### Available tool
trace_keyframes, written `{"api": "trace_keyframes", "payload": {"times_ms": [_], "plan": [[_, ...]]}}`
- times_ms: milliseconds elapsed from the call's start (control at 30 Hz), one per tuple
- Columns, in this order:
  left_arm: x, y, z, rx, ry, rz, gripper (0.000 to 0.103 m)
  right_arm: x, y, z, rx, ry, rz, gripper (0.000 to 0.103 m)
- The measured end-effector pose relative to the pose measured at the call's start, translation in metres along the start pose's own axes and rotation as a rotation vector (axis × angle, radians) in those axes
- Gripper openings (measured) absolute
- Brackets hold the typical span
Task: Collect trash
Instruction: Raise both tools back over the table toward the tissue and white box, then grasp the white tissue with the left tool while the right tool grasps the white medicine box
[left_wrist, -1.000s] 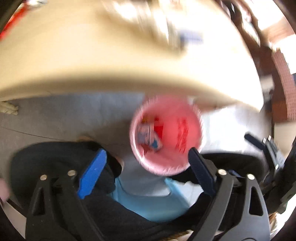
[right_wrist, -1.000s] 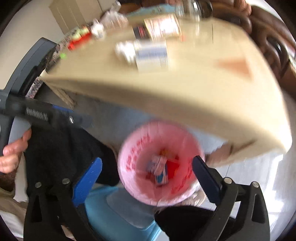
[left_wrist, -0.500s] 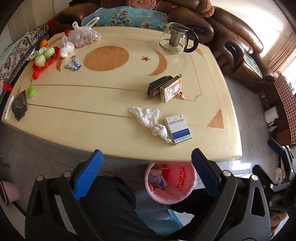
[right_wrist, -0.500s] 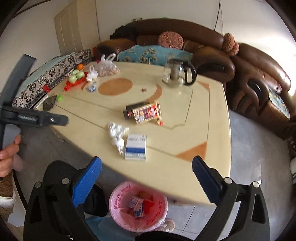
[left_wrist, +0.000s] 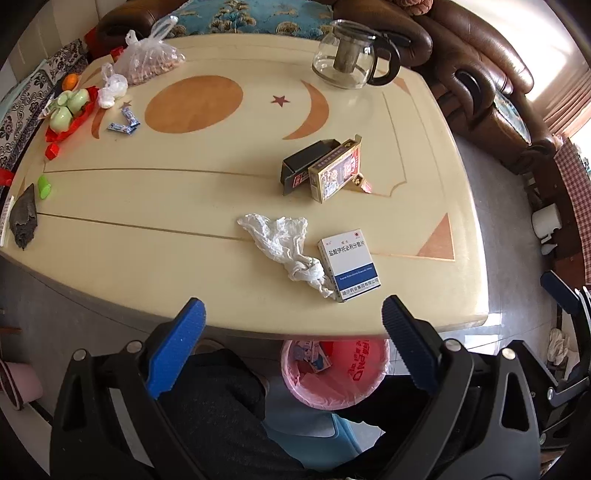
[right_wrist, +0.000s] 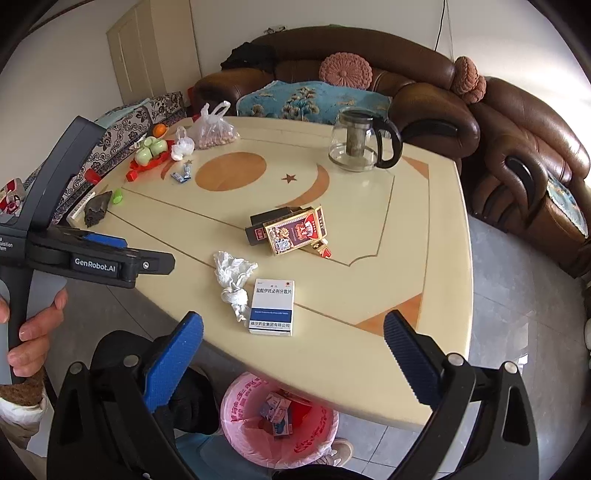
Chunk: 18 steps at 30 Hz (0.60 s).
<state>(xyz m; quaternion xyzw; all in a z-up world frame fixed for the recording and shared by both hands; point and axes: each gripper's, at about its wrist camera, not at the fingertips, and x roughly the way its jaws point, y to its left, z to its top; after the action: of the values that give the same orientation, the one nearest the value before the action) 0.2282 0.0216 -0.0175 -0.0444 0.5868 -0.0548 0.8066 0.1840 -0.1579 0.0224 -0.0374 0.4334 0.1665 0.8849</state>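
Observation:
A crumpled white tissue (left_wrist: 286, 247) (right_wrist: 234, 280) lies near the table's front edge beside a white and blue medicine box (left_wrist: 349, 264) (right_wrist: 272, 306). Further in lie a gold card box (left_wrist: 334, 171) (right_wrist: 297, 230) and a black box (left_wrist: 306, 160). A pink-lined trash bin (left_wrist: 334, 373) (right_wrist: 279, 421) with small boxes inside stands on the floor under the table edge. My left gripper (left_wrist: 293, 339) is open and empty, held short of the table edge. My right gripper (right_wrist: 293, 350) is open and empty above the bin.
A cream table (left_wrist: 147, 221) holds a glass teapot (left_wrist: 349, 55), a bag of nuts (left_wrist: 149, 62), green cups on red wrapping (left_wrist: 68, 107), blue candy wrappers (left_wrist: 123, 123), a green cap (left_wrist: 43, 186) and a dark scrap (left_wrist: 24, 218). Brown sofas (right_wrist: 517, 155) stand behind and right.
Both grippers have risen from looking down into the pink bin to facing the tabletop. Both stay open and empty.

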Motion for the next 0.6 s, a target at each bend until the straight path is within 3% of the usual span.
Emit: {"api": "trace_keyframes", "payload": {"times_ms": [600], "plan": [[0.085, 0.015, 0.025, -0.062, 0.143, 0.021, 0.094, 0.089, 0.007, 0.005, -0.034, 0.128, 0.052, 0.096]]}}
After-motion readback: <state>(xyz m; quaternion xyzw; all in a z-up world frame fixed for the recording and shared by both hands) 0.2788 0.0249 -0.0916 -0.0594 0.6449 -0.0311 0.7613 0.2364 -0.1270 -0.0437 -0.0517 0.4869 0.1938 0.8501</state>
